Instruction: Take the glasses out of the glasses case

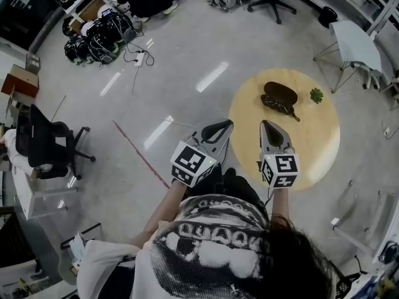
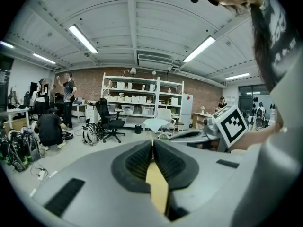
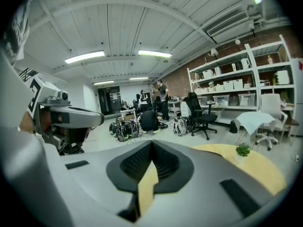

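While the grey left gripper (image 1: 221, 125) and right gripper (image 1: 268, 125) hang pressed together, arriving unopened could knock the dark, seemingly open glasses case (image 1: 280, 94) across the round wooden table (image 1: 312, 139).

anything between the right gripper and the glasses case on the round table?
Nothing visible. Only bare table lies between the right gripper, jaws shut and empty, and the glasses case. The small plant stands off to the case's side in the head view, clear of that line.
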### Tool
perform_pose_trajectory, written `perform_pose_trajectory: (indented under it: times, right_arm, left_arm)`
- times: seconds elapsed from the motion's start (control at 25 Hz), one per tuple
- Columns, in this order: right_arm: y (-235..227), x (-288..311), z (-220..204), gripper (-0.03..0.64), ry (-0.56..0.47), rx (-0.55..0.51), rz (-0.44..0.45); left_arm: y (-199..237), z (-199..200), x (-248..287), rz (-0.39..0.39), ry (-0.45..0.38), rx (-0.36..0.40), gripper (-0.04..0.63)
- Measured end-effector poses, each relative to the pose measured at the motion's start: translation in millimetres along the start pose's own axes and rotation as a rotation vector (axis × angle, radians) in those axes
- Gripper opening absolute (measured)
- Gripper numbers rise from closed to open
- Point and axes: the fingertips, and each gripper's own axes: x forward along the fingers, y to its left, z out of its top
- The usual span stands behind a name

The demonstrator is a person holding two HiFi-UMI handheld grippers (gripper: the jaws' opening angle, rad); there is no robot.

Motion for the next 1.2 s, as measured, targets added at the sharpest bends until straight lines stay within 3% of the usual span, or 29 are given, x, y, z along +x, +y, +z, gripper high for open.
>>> perform_pose_trajectory:
  times: [0.24, 0.52, 0.84, 1.2]
  right_arm:
    - [-2, 5, 0, -0.006, 0.010, 0.015, -0.007]
    - [-23, 9, -1, -0.006, 0.018, 0.059, -0.074]
    - [-62, 38, -13, -0.006, 0.058, 0.110, -0.174]
    - [-116, 71, -29, -0.003, 0.125, 0.219, -0.343]
  left_arm:
    - [11, 4, 4, -0.004, 0.015, 0.003, 0.018]
    - [15, 9, 27, -0.076, 0.044, 0.024, 0.018]
    - [36, 7, 85, -0.207, 0.081, 0.056, 0.018]
    - [66, 13, 152, -0.394, 0.136, 0.103, 0.018]
